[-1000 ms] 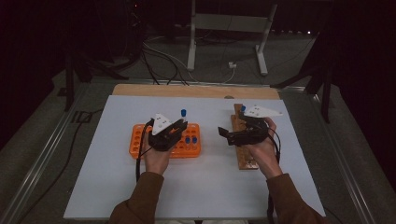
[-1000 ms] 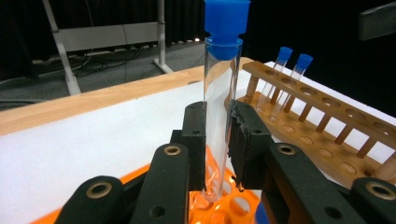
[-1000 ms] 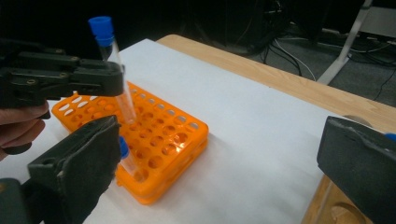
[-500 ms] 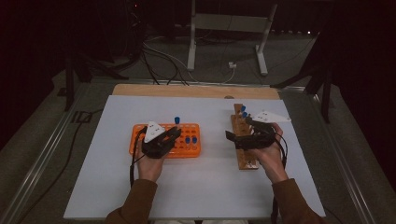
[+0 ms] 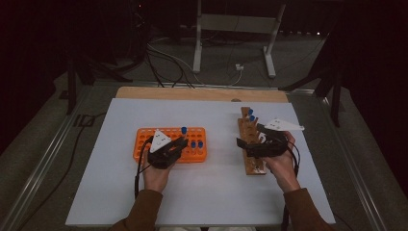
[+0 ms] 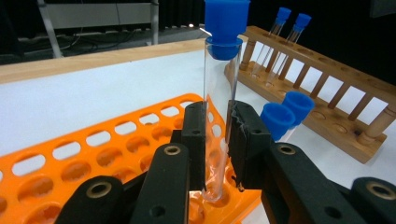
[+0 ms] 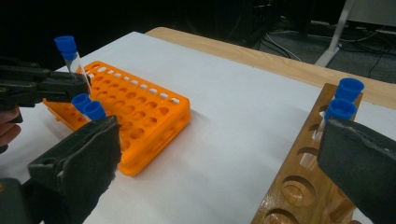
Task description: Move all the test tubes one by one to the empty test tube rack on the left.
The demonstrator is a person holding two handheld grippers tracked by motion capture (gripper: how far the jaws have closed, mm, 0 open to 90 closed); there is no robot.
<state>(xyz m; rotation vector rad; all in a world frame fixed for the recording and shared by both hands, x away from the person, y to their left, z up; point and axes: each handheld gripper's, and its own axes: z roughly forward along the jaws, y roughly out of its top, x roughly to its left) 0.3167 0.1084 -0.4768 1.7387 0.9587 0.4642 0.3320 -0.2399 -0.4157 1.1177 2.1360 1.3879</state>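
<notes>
Left gripper view: the left gripper (image 6: 217, 140) clamps a blue-capped test tube (image 6: 219, 107), now lowered so its tip enters a hole of the orange rack (image 6: 93, 149); releasing looks next. The right gripper (image 7: 219, 154) gapes wide, empty, above the wooden rack (image 7: 299, 186).

Your white-topped counter (image 5: 202, 192) with its pale wooden far edge stands in a dark room; behind it, black cables (image 5: 163, 60) cross the grey floor (image 5: 231, 57) near a white metal stand (image 5: 233, 29).
</notes>
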